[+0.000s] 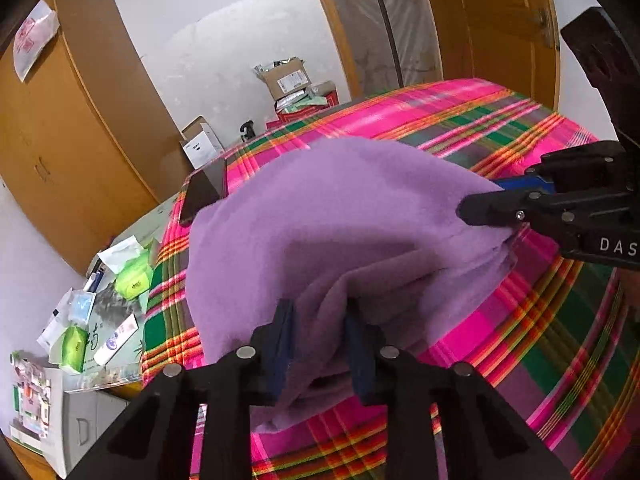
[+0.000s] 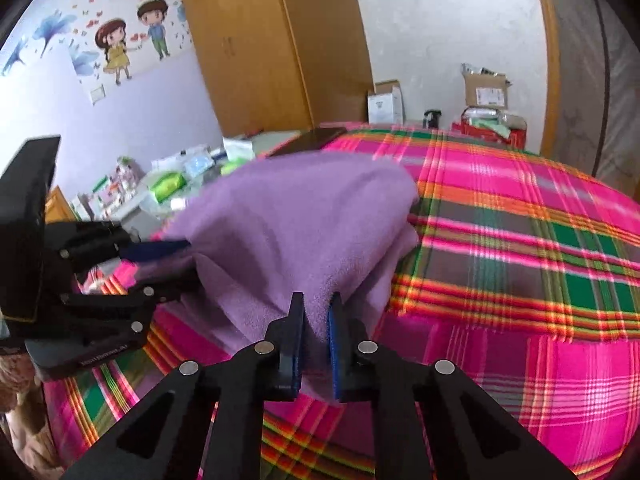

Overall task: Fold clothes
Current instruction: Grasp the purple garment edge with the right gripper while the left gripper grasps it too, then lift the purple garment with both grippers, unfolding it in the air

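A purple fleece garment (image 1: 320, 216) lies bunched on a bed with a pink, green and orange plaid cover (image 1: 500, 120). My left gripper (image 1: 320, 312) is shut on a thick fold at the garment's near edge, lifted off the cover. My right gripper (image 2: 318, 312) is shut on another part of the near edge of the same purple garment (image 2: 288, 216). In the left wrist view the right gripper (image 1: 486, 200) comes in from the right, pinching the cloth. In the right wrist view the left gripper (image 2: 184, 258) holds the cloth at the left. The garment's far part drapes on the bed.
A dark phone (image 1: 200, 196) lies at the bed's far left corner, partly under the cloth. A side table (image 1: 104, 320) left of the bed holds wipes packs and boxes. A wooden wardrobe (image 1: 72, 148), cardboard boxes (image 1: 286, 78) and a door (image 1: 492, 20) stand beyond.
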The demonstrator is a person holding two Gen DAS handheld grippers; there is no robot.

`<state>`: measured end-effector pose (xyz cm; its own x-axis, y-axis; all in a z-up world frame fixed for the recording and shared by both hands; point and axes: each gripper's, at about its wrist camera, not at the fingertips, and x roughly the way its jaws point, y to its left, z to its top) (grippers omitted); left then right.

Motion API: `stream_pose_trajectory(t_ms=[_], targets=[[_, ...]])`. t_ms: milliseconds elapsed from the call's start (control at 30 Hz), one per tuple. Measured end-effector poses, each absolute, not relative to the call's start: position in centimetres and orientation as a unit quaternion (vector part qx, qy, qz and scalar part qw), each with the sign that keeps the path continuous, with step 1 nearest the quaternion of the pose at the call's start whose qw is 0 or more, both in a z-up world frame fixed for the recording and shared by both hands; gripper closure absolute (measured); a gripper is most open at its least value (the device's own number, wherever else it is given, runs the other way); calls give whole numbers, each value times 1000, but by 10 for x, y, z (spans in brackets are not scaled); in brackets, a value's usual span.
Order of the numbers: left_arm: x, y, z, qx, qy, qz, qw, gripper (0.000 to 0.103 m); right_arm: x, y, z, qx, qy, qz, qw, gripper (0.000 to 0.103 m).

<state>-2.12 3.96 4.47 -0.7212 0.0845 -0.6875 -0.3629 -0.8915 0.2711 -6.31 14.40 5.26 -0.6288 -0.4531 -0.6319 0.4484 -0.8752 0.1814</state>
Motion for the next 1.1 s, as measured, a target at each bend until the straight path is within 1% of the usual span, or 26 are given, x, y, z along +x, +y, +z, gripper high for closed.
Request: stream_pose_trajectory(t_ms=[200,500,633,800,933,1100], targets=[[-23,40,62,-342,166,914,139,85,-58,156,80,312,-22,-921,234,93],[-21,55,89,-324,137,919,178,86,-41,181,116,264,-37,-941,207,93],[-19,73,100,-314,128,918,205,87,-34,199,130,246,-47,-951,184,93],[-21,100,120,-306,94,912,258,87,-23,232,155,212,-61,-964,145,93],[-17,128,128,-296,90,905,291,88,-13,260,175,191,-73,-973,108,93],[-14,158,134,-301,62,891,336,93,-5,283,195,168,-73,-981,71,93]])
